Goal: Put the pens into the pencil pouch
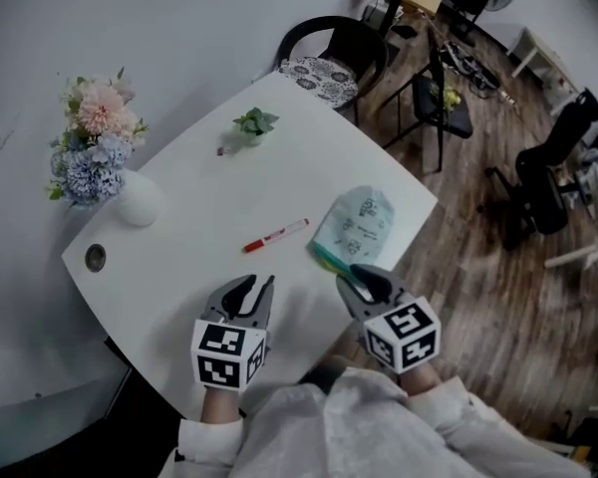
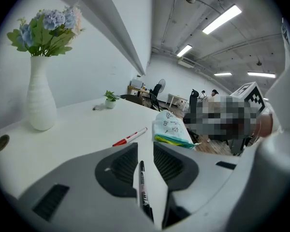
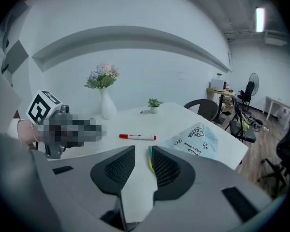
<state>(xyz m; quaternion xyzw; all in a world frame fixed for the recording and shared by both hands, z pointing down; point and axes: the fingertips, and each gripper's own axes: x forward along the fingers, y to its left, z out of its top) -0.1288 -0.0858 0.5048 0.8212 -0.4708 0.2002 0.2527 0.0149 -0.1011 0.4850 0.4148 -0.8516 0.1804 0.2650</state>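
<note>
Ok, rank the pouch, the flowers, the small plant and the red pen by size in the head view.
1. Pouch and flowers: about alike, too close to rank.
2. Small plant.
3. Red pen: longer than the plant but far thinner, so smallest in area.

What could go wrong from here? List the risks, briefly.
1. The black pen lies loose between the open jaws of the left hand-held gripper. Being thin, it may roll or slip as they close.
2. The pencil pouch lies near the edge of the table. A push from the open right hand-held gripper might slide it off.
</note>
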